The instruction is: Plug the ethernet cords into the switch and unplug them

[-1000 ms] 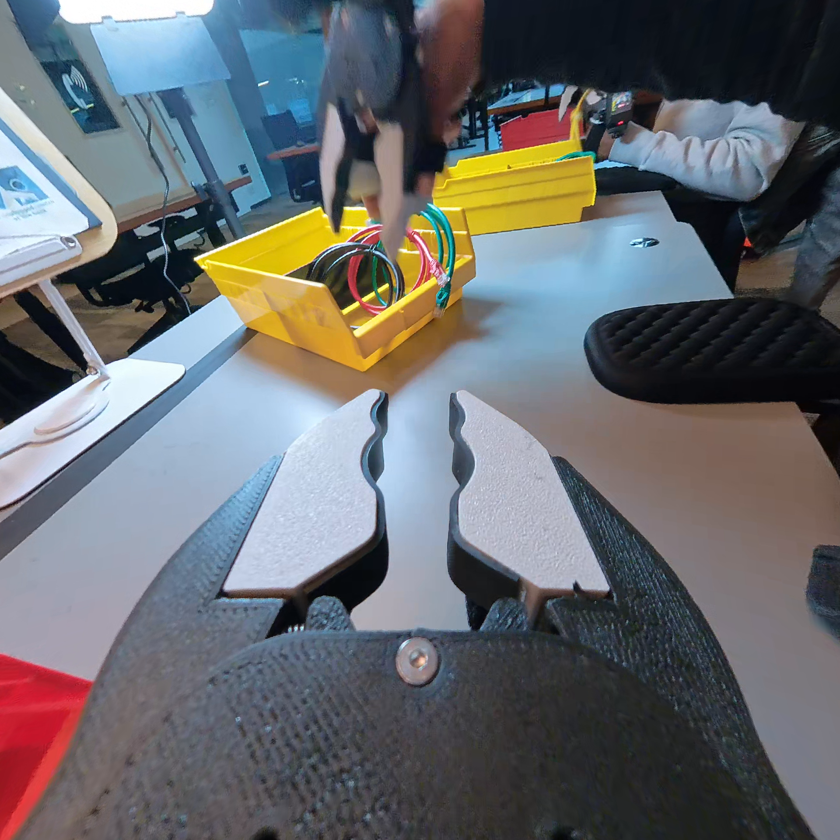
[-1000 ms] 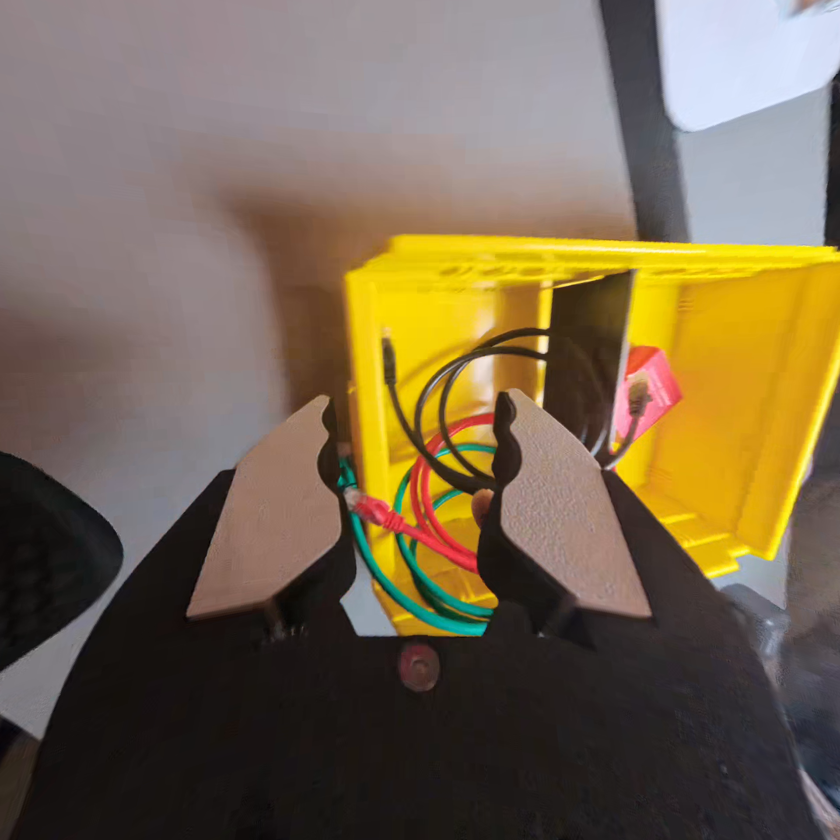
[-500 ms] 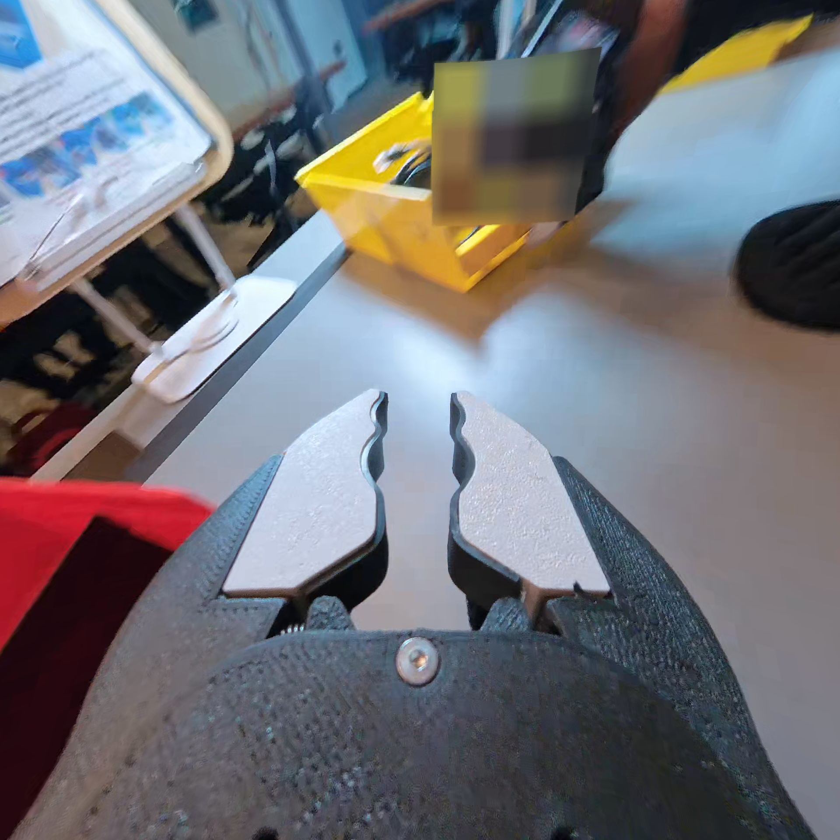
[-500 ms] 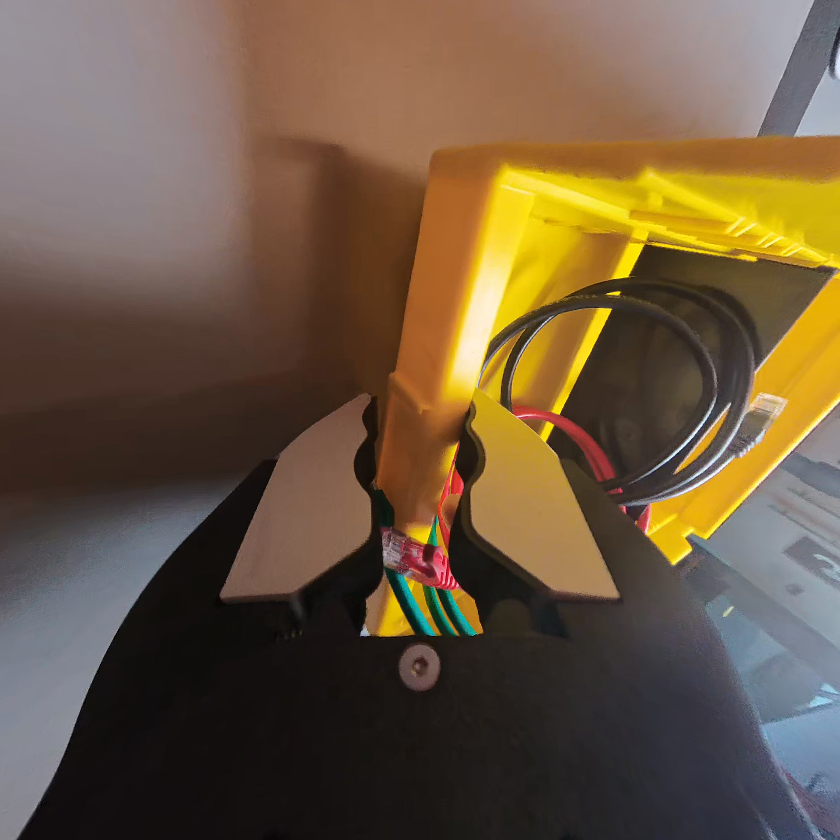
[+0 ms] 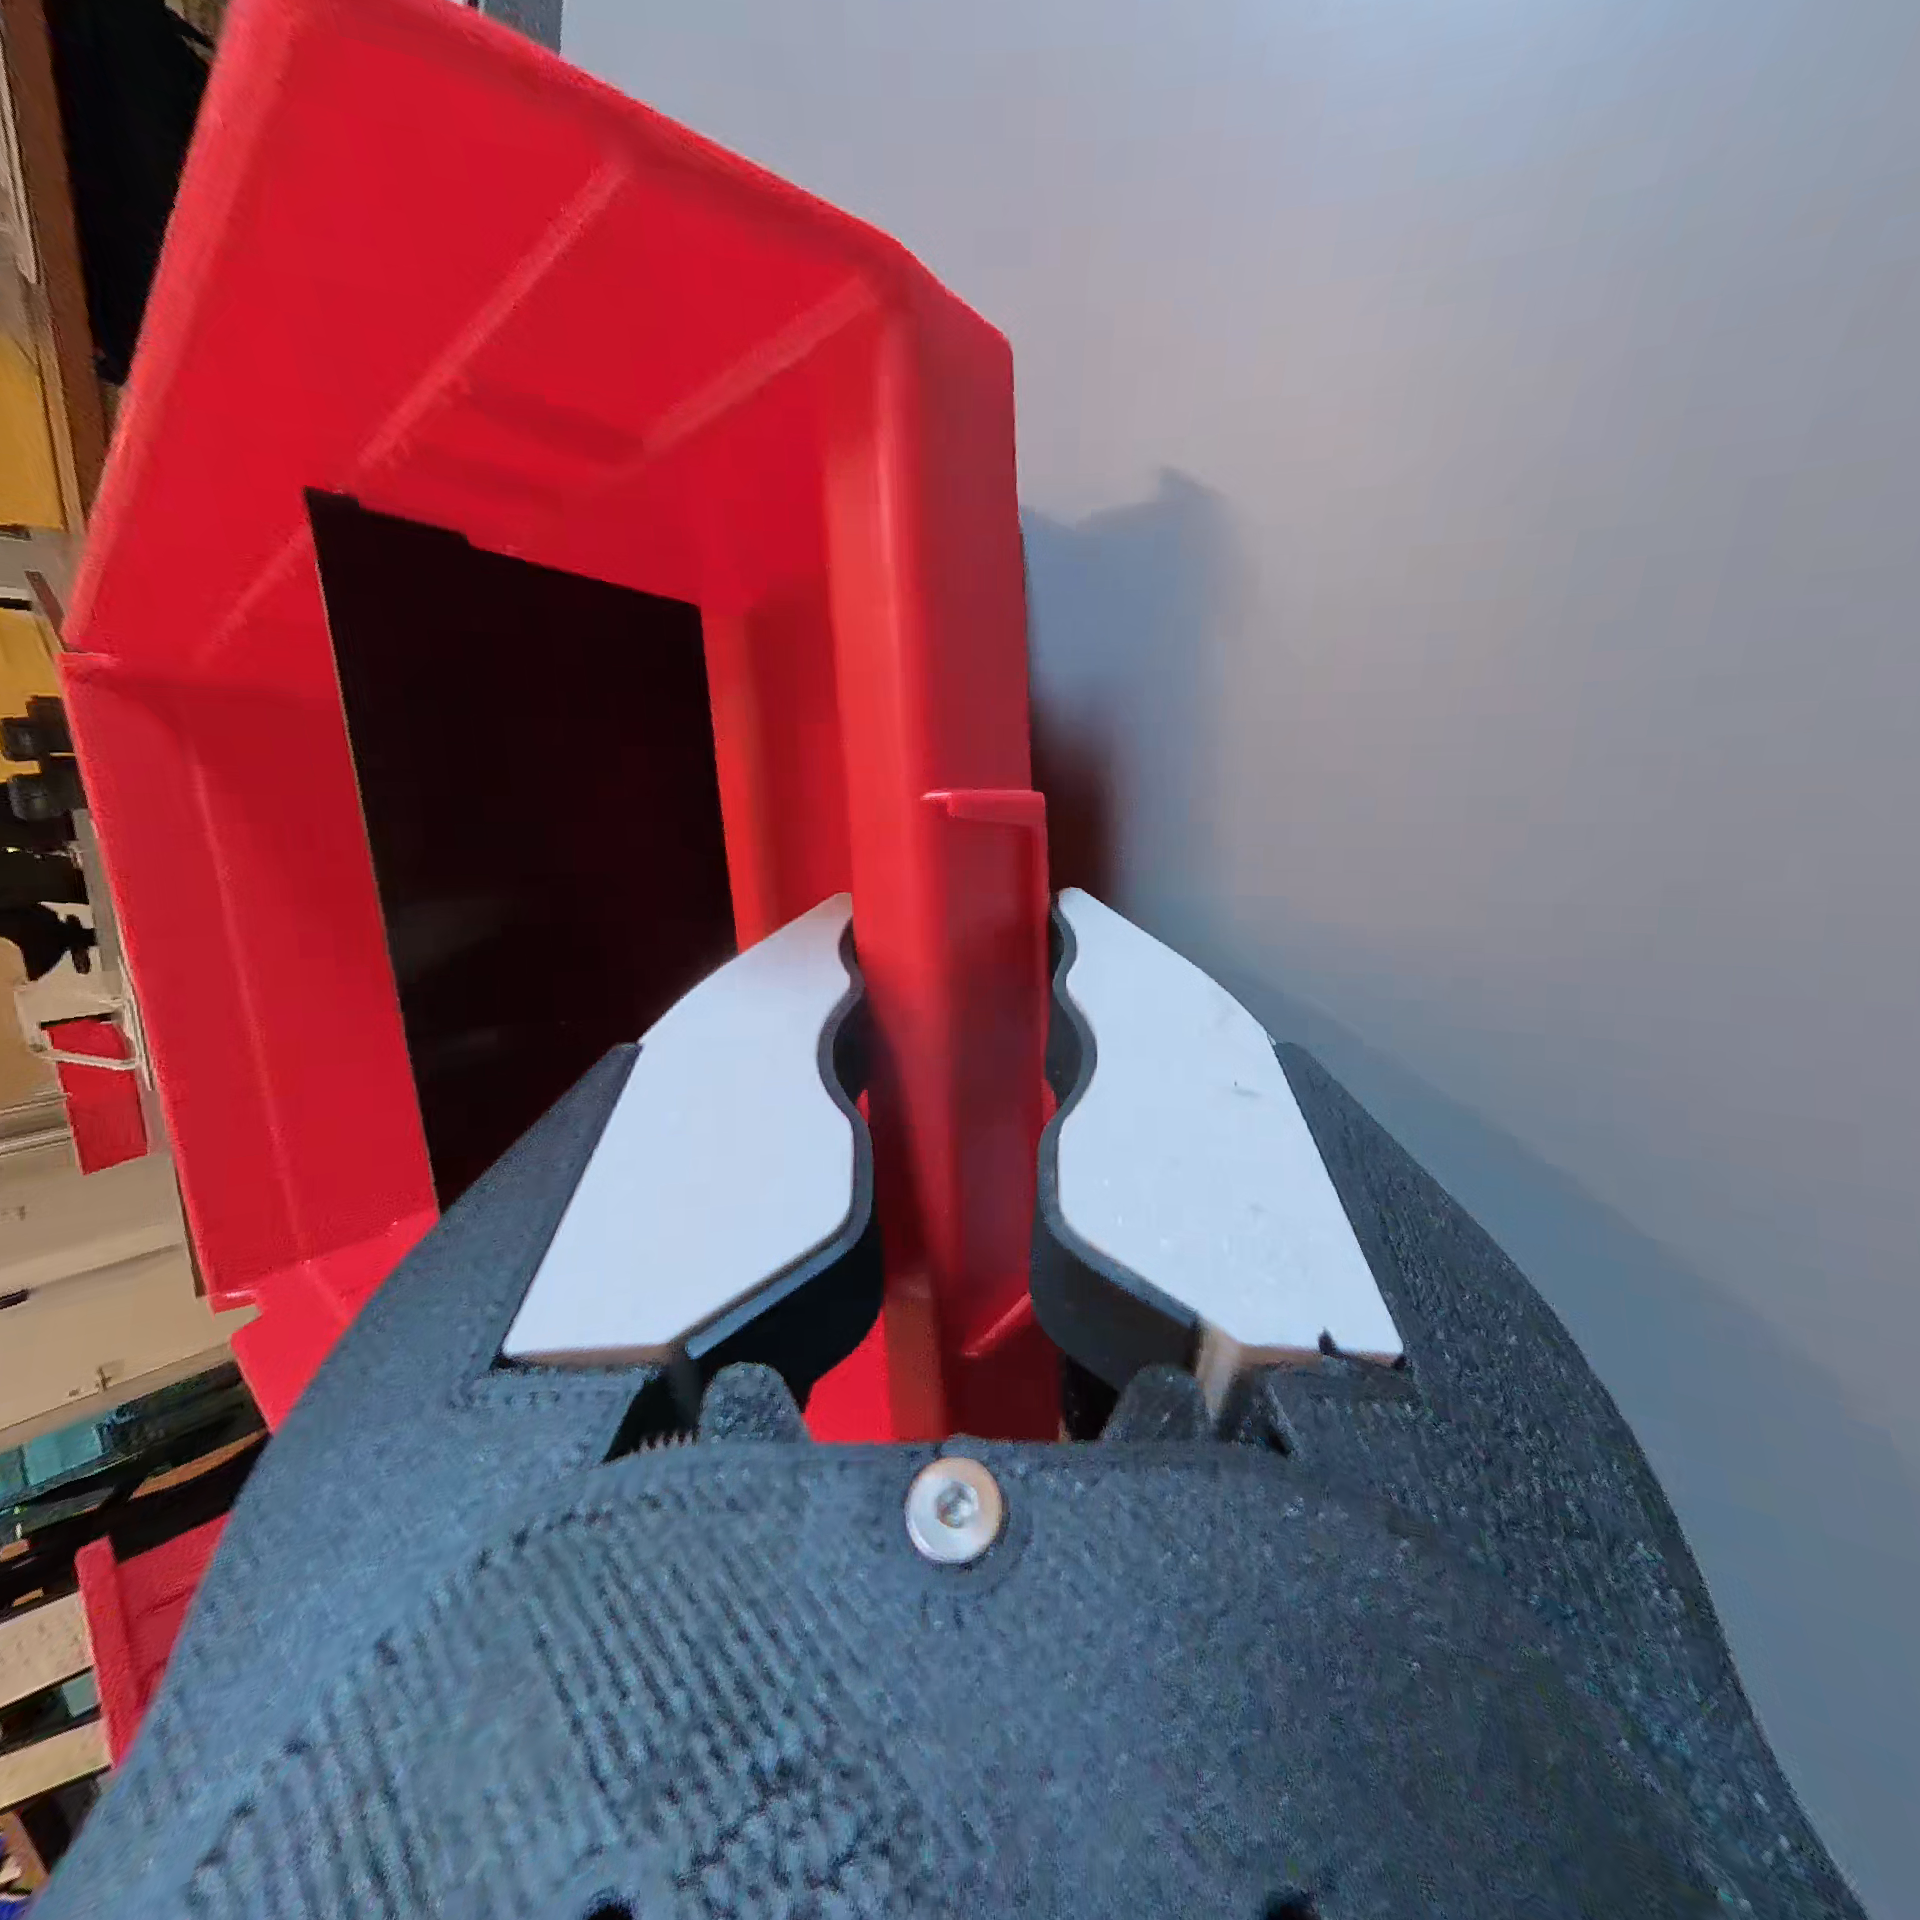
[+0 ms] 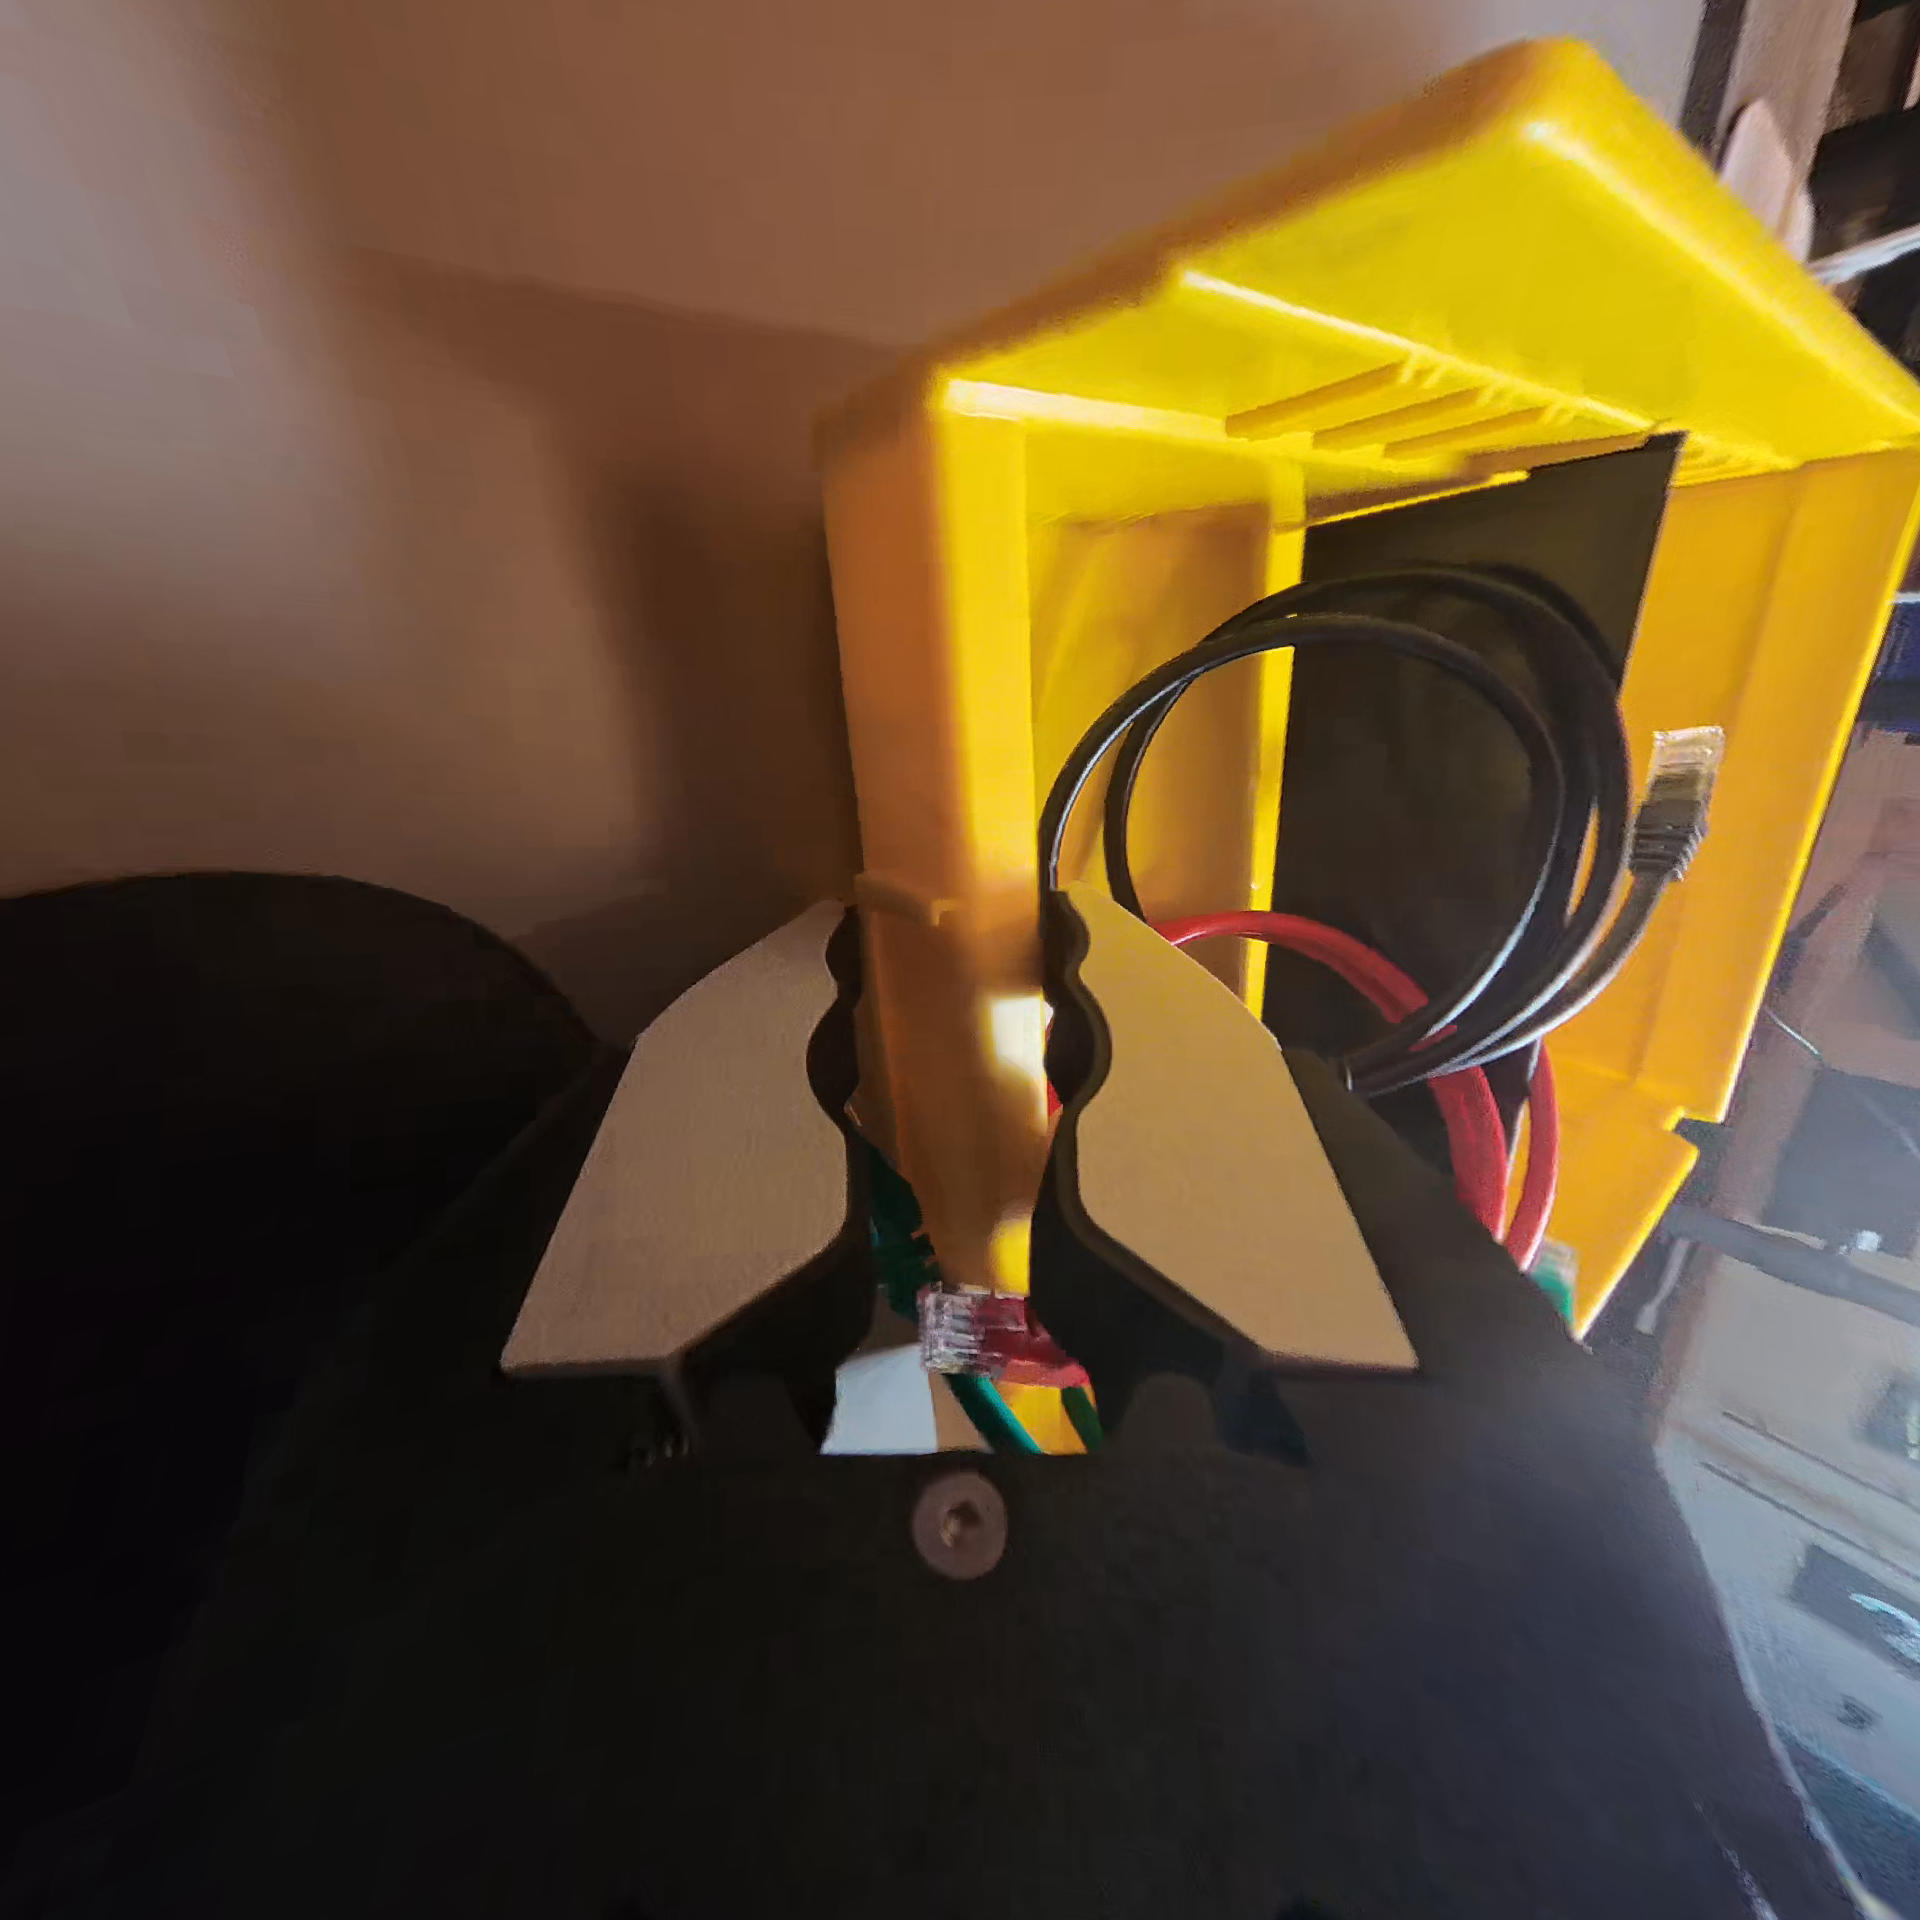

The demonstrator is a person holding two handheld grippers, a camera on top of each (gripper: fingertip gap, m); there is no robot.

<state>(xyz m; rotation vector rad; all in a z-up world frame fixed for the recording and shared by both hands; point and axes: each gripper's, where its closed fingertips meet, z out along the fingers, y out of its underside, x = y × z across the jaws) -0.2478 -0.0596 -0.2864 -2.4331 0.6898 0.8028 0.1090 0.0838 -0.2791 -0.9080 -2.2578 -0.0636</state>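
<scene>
Left gripper (image 5: 951, 935) straddles the near right wall of a bin (image 5: 520, 343); worktop (image 5: 1507, 520) lies to its right; a dark panel (image 5: 530, 831) sits inside; right gripper (image 6: 951, 925) straddles another bin's wall (image 6: 935, 675), cords (image 6: 1351, 831) inside.

1. A bright red bin (image 5: 520, 416) with a black panel (image 5: 530, 852) inside is seen.
2. A yellow bin (image 6: 1455, 364) is shown, filled with black (image 6: 1351, 665), red (image 6: 1475, 1122) and green cords (image 6: 997, 1408).
3. Pale grey pads (image 5: 1195, 1143) on textured black tongs (image 5: 951, 914) are shown.
4. The worktop (image 5: 1507, 520) is rendered plain grey.
</scene>
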